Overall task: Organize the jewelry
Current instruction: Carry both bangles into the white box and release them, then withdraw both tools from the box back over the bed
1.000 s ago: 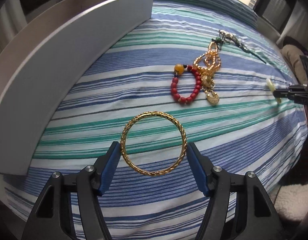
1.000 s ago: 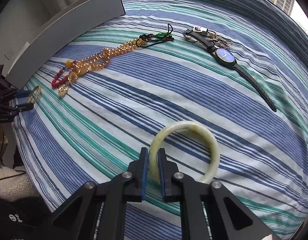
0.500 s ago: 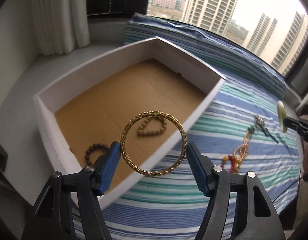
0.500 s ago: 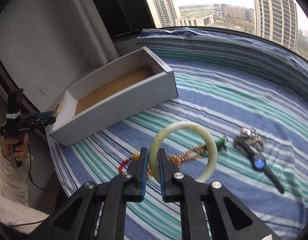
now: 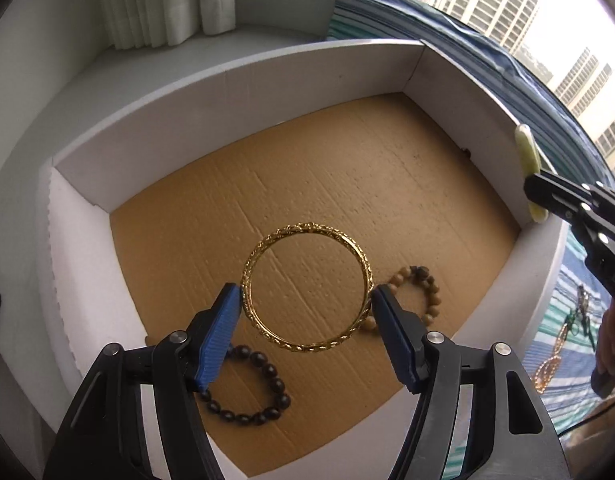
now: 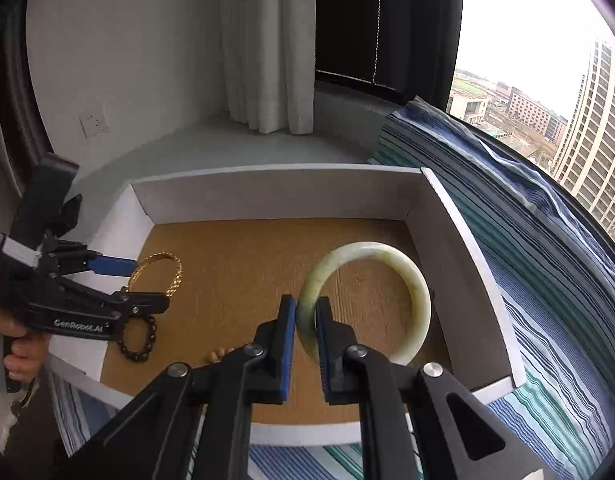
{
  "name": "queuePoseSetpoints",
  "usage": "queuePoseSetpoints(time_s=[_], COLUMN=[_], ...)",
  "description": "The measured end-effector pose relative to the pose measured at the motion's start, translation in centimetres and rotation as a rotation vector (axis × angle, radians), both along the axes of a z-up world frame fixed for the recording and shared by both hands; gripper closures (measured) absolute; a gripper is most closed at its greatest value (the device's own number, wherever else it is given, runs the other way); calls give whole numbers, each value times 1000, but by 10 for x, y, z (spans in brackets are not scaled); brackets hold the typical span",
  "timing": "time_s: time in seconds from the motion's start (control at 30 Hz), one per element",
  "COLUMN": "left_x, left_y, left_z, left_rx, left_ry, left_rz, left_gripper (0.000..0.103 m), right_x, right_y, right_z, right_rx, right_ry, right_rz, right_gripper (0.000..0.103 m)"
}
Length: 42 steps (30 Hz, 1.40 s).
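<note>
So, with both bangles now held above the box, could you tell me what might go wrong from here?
1. The left tool grips the gold bangle only at its outer edges, so it may slip out before it is lowered.
2. Released here, it could land on the dark bead bracelet or the tan bead bracelet below and tangle.
3. The right tool pinches the jade bangle above bare cardboard; a drop from this height might chip it.

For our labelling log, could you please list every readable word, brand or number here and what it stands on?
"GenRobot.AI": white lettering on the black body of the left gripper, seen from the right wrist.
Partial white characters on the black right gripper, seen from the left wrist: cut off, unreadable.
Nothing else bears text.
</note>
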State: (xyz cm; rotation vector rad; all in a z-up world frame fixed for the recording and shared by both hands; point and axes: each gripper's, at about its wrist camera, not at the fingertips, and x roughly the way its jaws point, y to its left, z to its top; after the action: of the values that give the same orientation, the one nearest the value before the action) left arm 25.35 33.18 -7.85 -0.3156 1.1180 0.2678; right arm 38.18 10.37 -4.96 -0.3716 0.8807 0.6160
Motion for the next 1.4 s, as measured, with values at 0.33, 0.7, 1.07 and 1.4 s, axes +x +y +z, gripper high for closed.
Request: queuePoseSetpoints(time_s=[0.33,0.7,1.07,1.4], left_x=[-19,-104,-165,-177], left_y=[-19,-143,-296,-327], left_z=[19,55,-24,-64], left_rx=[63,57,30,89], left_ry=[-51,-169,-95,-34], left_rz=[-21,-255,-474,-511], left_gripper=[15,5,4,5], right_x=[-7,-156,-320,-366], right_y=[-22,-162,-285,-304], right_z=[14,83,-7,-78], right_rx=[101,136,-13,-13], right_ry=[17,-112,-44,49], right_rz=[-69,-142,-497,-622], right_gripper=[57,39,34,34])
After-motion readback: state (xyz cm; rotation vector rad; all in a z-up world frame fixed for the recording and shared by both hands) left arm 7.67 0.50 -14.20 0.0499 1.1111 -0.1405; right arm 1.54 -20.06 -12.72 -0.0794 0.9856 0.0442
